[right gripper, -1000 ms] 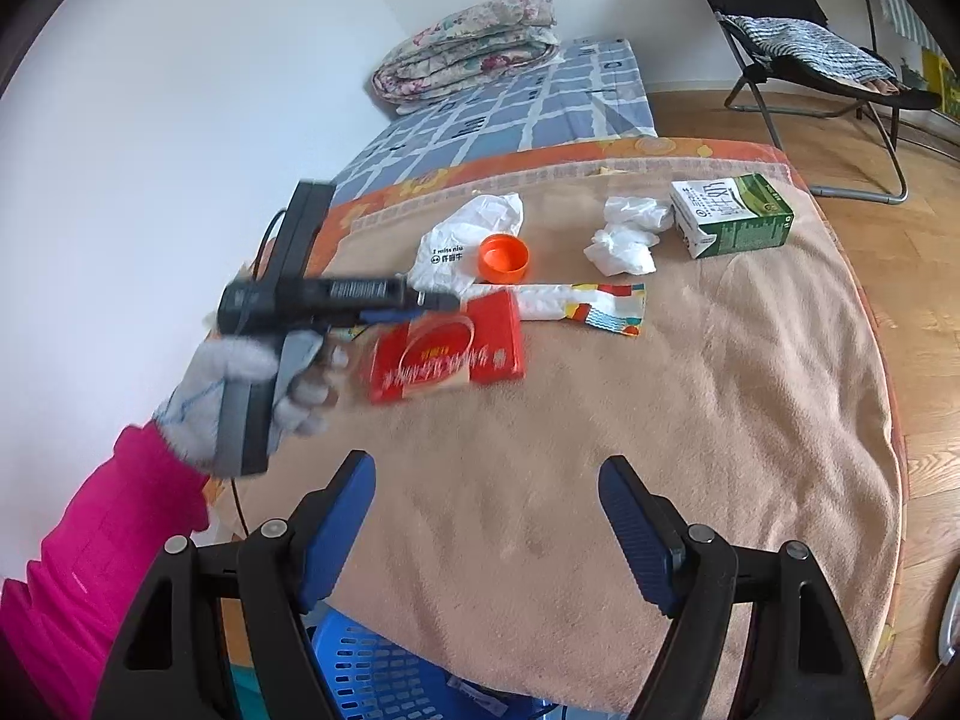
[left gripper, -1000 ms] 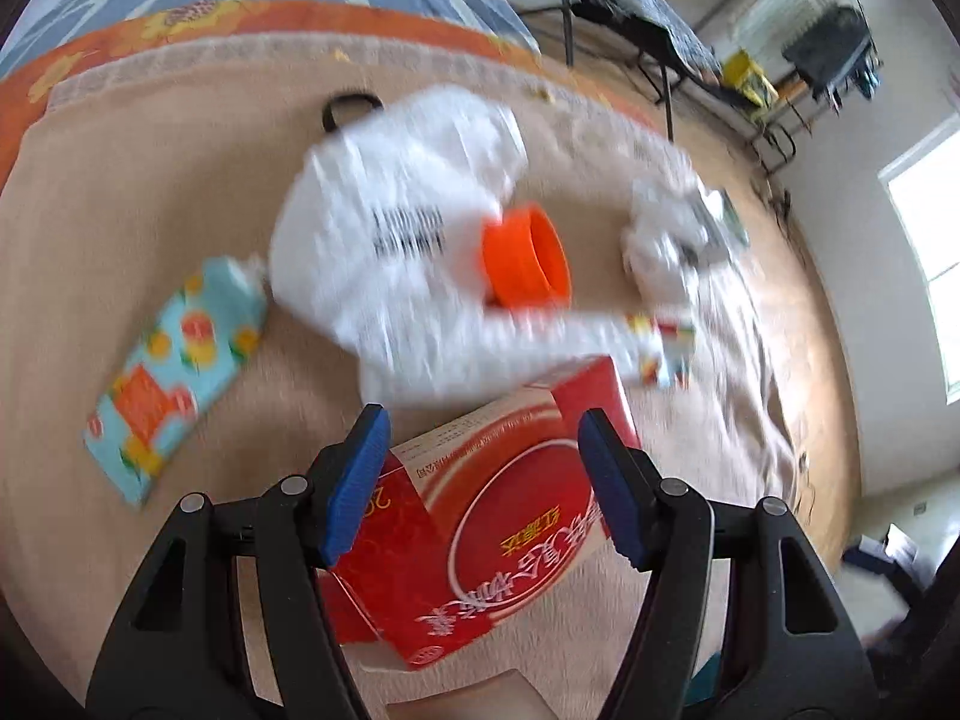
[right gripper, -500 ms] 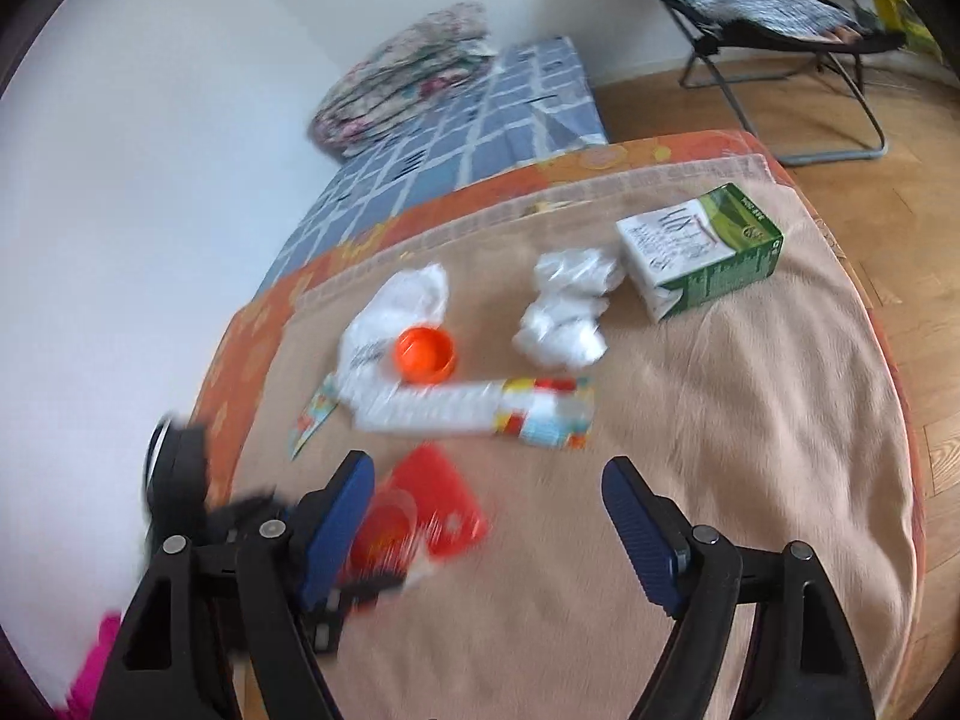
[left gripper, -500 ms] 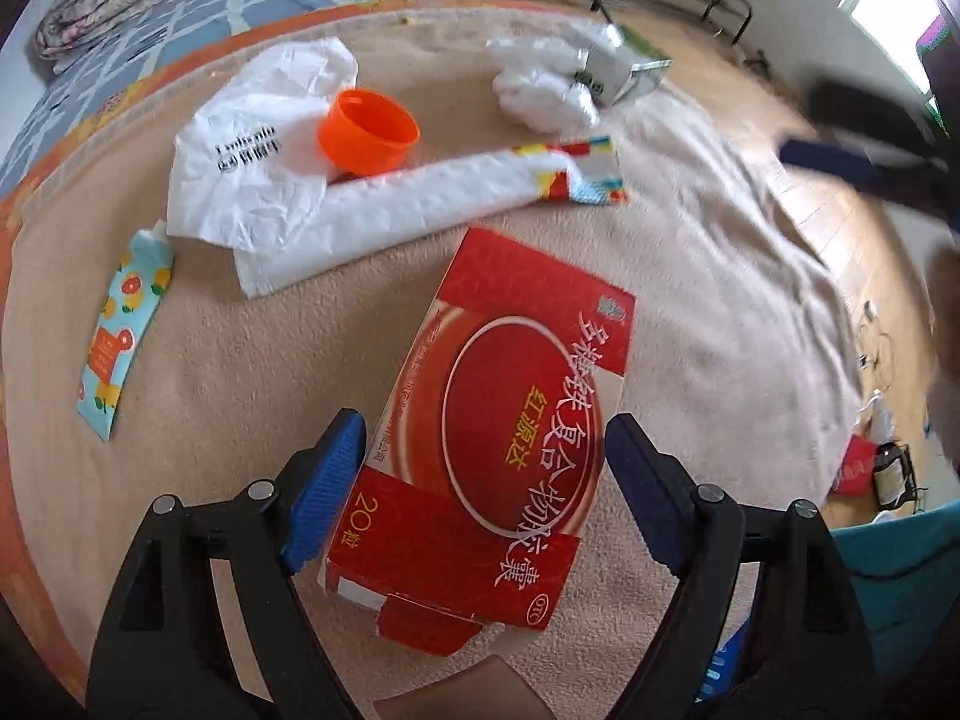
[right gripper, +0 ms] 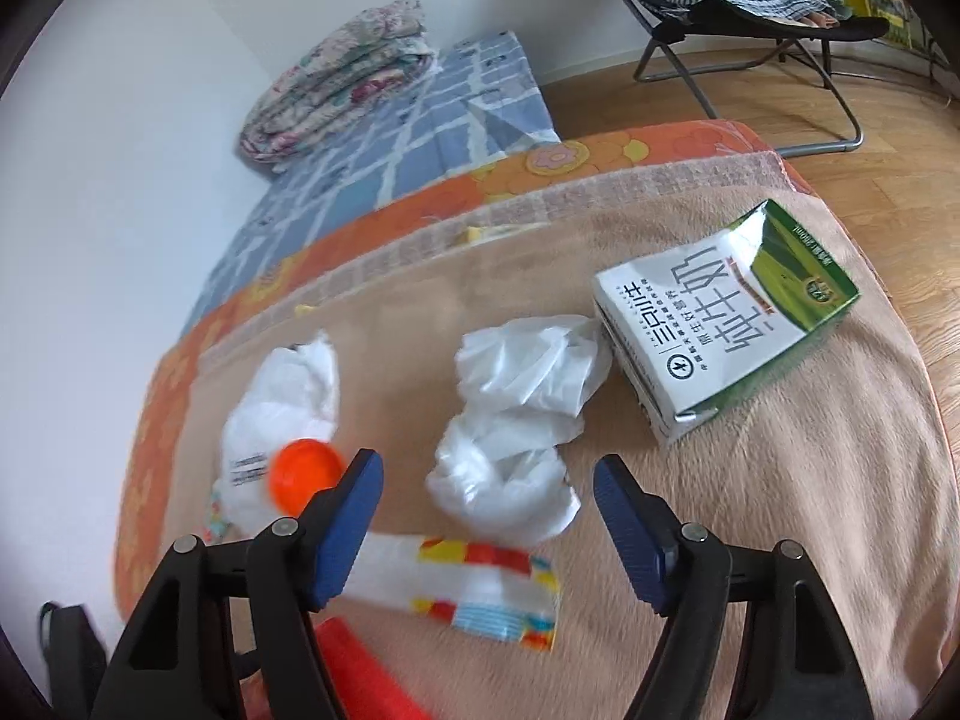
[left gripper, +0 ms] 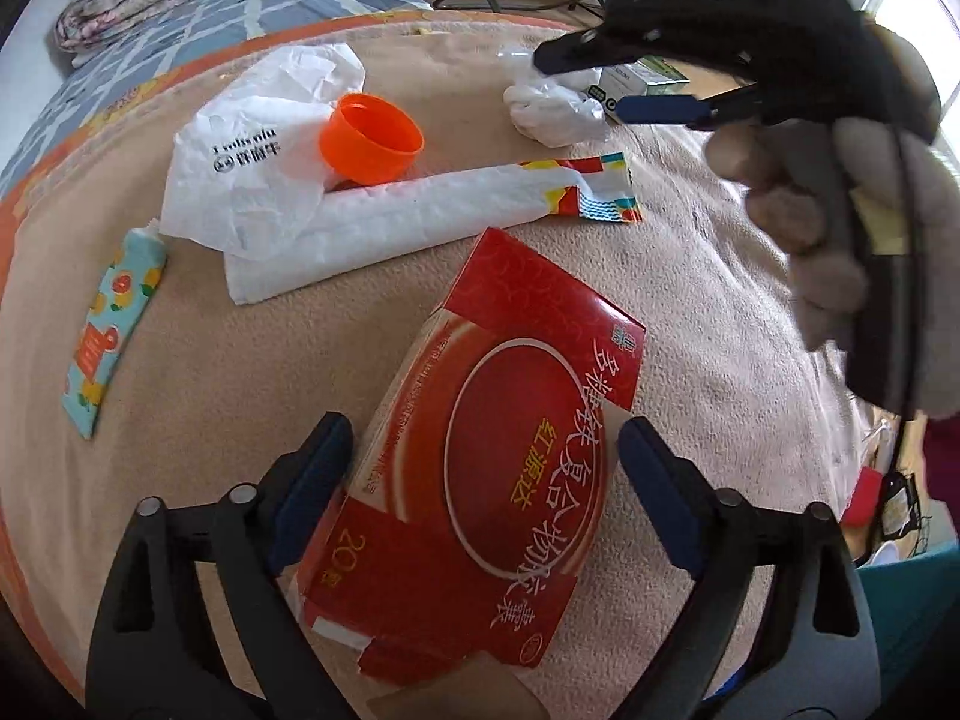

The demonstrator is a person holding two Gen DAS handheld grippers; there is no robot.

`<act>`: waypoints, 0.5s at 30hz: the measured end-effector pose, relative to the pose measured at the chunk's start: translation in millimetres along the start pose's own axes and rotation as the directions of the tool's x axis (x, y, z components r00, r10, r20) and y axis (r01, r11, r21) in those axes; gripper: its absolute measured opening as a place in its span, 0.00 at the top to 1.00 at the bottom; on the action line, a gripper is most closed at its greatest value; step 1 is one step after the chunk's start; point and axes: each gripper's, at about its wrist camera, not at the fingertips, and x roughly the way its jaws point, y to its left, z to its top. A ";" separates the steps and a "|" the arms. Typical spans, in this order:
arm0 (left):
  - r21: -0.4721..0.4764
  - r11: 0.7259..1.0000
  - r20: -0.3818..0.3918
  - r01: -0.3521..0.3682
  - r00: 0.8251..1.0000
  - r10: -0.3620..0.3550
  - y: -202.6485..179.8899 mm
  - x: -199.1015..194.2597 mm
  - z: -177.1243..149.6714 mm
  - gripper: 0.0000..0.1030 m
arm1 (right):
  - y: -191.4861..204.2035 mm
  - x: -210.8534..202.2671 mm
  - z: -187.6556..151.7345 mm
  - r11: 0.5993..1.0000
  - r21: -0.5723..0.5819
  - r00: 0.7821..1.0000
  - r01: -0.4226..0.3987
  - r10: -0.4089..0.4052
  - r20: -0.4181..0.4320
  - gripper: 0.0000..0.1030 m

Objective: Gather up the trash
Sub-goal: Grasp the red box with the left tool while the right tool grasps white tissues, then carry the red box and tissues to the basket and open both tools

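Trash lies on a beige blanket (left gripper: 720,300). My left gripper (left gripper: 480,492) is open, its fingers astride a flattened red carton (left gripper: 480,480) that lies on the blanket. My right gripper (right gripper: 486,516) is open and hovers just above and in front of a crumpled white plastic bag (right gripper: 510,420); it also shows in the left wrist view (left gripper: 660,84). An orange cap (right gripper: 300,474) rests on a white printed bag (left gripper: 258,168). A long white wrapper with a colourful end (right gripper: 480,594) lies between them. A green-and-white milk carton (right gripper: 720,336) lies at the right.
A small fruit-print sachet (left gripper: 114,324) lies at the left. The blanket covers an orange floral sheet (right gripper: 540,168) on a blue checked mattress with a folded quilt (right gripper: 342,78). A folding chair (right gripper: 750,6) stands on the wood floor beyond.
My left gripper opened and let the red carton down onto the blanket. My right gripper moved forward over the table to the crumpled white bag.
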 end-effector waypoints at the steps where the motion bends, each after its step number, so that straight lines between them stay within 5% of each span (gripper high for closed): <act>1: -0.001 1.000 -0.006 0.000 1.000 0.000 -0.1 1.6 -0.5 0.07 | -0.5 4.5 -0.2 1.000 0.002 1.000 0.006 -0.006 -0.004 0.26; 5: 0.079 0.994 -0.026 -0.073 0.997 0.075 -7.6 11.0 -4.8 0.06 | -1.2 18.7 1.8 1.000 0.003 1.000 0.026 -0.026 -0.011 0.29; 7: 0.104 0.990 -0.015 -0.099 0.995 0.101 -11.5 12.5 -7.8 0.06 | -0.9 23.7 2.2 0.999 -0.002 0.999 0.037 -0.037 -0.020 0.40; 15: 0.043 0.996 0.010 -0.084 0.996 0.084 -0.2 2.2 -13.0 0.14 | -4.0 22.1 -1.3 1.000 -0.002 1.000 0.015 -0.015 -0.012 0.49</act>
